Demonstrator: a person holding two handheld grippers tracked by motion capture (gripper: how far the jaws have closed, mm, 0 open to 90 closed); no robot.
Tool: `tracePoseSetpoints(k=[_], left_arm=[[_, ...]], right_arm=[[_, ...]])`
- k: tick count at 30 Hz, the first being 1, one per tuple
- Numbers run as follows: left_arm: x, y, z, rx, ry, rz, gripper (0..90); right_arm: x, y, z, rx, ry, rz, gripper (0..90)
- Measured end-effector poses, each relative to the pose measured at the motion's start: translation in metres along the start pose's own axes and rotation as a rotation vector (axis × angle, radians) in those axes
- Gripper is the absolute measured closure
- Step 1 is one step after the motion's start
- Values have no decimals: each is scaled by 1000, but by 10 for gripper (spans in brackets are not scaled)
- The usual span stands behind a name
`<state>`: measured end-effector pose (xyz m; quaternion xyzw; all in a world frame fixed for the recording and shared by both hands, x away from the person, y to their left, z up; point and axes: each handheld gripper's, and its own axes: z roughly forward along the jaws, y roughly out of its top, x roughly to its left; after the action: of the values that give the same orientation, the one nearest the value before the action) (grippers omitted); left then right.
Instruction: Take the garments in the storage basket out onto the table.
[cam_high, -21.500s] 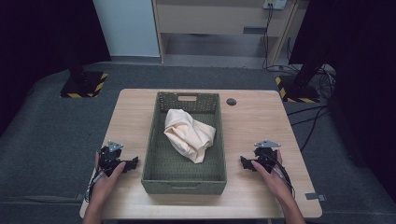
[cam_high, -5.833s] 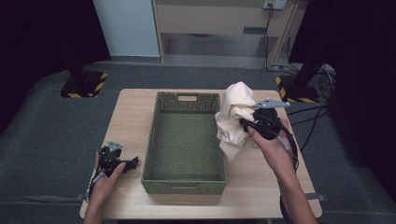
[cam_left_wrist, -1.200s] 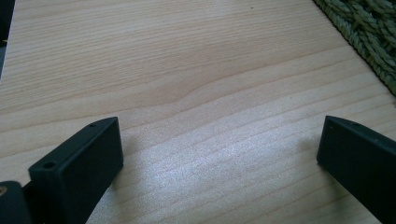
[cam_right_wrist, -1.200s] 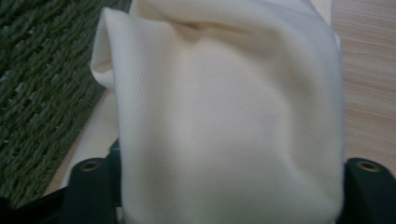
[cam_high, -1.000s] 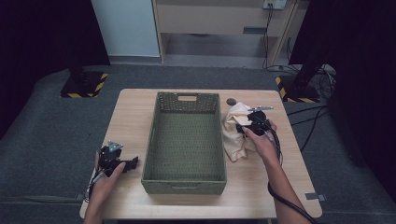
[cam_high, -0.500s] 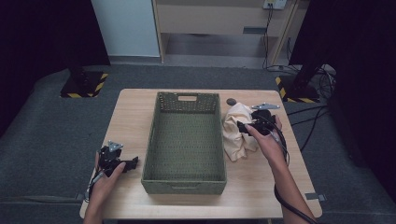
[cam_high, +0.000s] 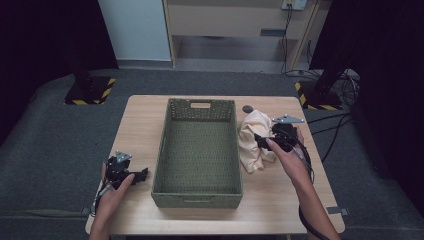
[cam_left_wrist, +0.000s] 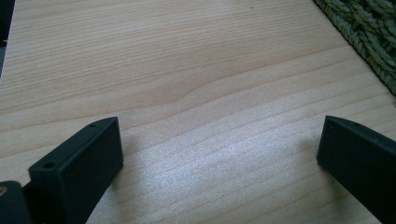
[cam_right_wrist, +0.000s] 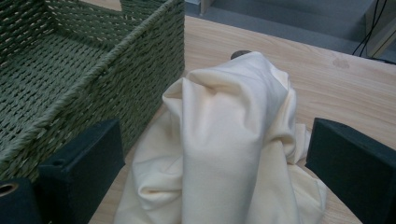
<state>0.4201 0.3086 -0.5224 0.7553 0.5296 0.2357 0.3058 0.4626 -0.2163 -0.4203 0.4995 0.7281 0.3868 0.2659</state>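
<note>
- Cream cloth (cam_high: 255, 140) lies crumpled in a heap on the bench (cam_high: 280, 205), just to the right of the green woven basket (cam_high: 197, 197); one edge sits against the basket's right wall.
- No brand, label or readable writing shows on the cloth, the basket or the bench.
- Right gripper (cam_high: 263, 141): jaws stand wide apart, having just been opening. In the right gripper view the cloth (cam_right_wrist: 224, 140) bulges up between them, with visible gaps on both sides; neither pad presses on it. Nothing is held.
- In that same view the basket (cam_right_wrist: 84, 79) wall runs just left of the cloth, its interior bare.
- In the high view the right gripper sits on the basket's right side, over the cloth's right edge, jaws pointing toward the basket.
- Left gripper (cam_high: 141, 173): at the basket's near left corner, held low in the person's hand. Jaws are wide apart, with bare wood grain (cam_left_wrist: 210, 102) between them; they hold nothing.
- In the left gripper view (cam_left_wrist: 219, 154) a strip of basket (cam_left_wrist: 369, 32) weave crosses the upper right corner, apart from the jaws.
- Small dark round spot (cam_high: 247, 108) sits on the bench just beyond the basket's far right corner, next to the cloth's far edge; what it is I cannot tell.
</note>
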Motion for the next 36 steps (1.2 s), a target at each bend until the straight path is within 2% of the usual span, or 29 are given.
tracePoseSetpoints(k=[14, 25, 36], left_arm=[[0, 0, 0, 0, 0, 0, 0], [0, 0, 0, 0, 0, 0, 0], [0, 0, 0, 0, 0, 0, 0]], right_arm=[[4, -11, -20, -28, 13, -1, 41], [13, -21, -40, -47, 35, -29, 41], [18, -46, -50, -39, 58, -34, 41]])
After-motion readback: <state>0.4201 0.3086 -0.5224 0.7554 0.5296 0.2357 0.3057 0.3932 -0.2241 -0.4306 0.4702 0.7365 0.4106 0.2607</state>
